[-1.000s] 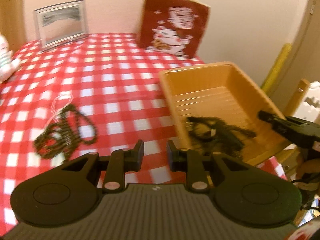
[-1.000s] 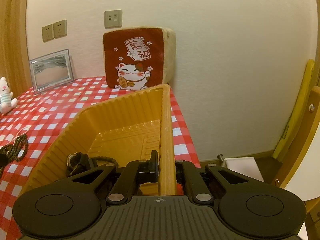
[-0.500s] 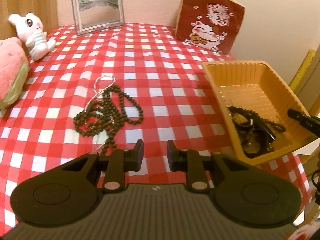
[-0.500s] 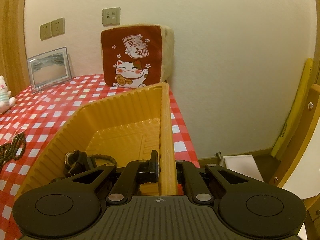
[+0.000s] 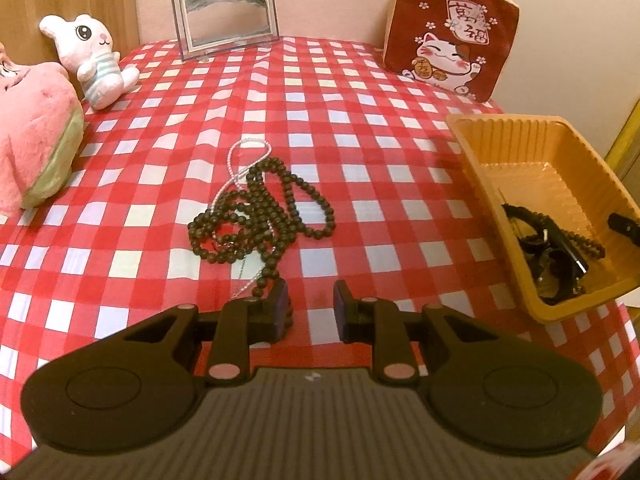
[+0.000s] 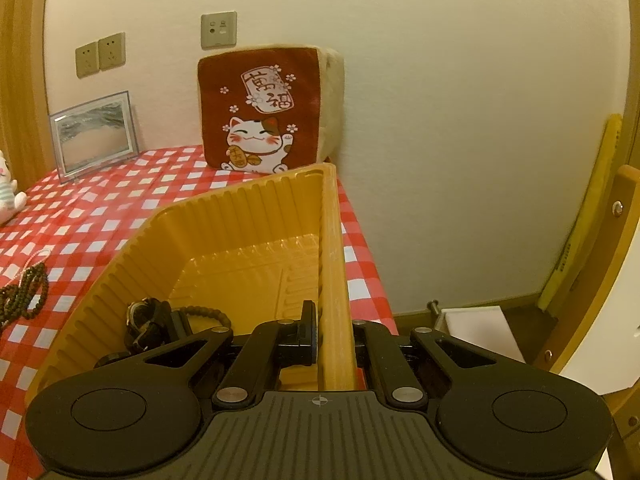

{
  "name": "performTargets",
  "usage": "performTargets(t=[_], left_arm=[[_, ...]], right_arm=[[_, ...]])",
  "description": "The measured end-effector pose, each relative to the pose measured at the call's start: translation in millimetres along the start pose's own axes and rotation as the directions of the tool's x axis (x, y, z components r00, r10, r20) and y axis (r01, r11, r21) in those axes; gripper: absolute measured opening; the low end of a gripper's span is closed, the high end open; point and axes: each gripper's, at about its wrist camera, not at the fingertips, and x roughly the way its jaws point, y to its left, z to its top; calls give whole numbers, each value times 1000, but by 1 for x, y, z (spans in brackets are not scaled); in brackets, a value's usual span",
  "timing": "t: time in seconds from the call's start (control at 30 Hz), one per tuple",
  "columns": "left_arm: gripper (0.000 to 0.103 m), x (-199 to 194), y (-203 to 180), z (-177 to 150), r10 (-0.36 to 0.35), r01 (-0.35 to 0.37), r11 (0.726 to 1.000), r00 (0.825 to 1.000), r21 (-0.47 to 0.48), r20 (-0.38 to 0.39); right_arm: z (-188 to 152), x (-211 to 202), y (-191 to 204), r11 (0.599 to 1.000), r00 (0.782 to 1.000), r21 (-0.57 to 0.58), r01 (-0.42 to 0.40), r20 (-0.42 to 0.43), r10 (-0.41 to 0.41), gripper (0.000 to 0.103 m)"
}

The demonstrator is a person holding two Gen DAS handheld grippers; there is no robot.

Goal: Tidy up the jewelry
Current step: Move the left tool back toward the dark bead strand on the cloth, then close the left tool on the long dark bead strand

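Observation:
A dark bead necklace (image 5: 260, 216) lies tangled with a thin silver chain (image 5: 236, 168) on the red checked tablecloth. My left gripper (image 5: 311, 304) is open and empty, just short of the necklace's near end. An orange tray (image 5: 536, 148) at the table's right edge holds black bracelets and a watch (image 5: 552, 252). My right gripper (image 6: 334, 336) is shut on the tray's right wall (image 6: 332, 264), one finger inside and one outside. The bracelets (image 6: 160, 320) show in the right wrist view, and the necklace (image 6: 24, 292) lies at its far left.
A pink plush (image 5: 32, 148) and a white rabbit plush (image 5: 96, 64) sit at the left. A picture frame (image 5: 224, 16) and a lucky-cat cushion (image 5: 452, 36) stand at the back against the wall. A wooden chair (image 6: 600, 280) stands right of the table.
My left gripper has swung left, away from the tray, and now faces the bead necklace. My right gripper keeps its hold on the tray wall.

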Motion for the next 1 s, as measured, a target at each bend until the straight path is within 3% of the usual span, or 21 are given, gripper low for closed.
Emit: performTargets(t=[0.67,1.0], left_arm=[[21,48,4,12,68,-70,989,998,130,17],[20,63,7,11,88,-88,986,996,142,7]], right_arm=[[0,-1,2,1000,1000,6,15,-12,-15,5],[-1,0,1,1000,1000,7,17,-14,-17,5]])
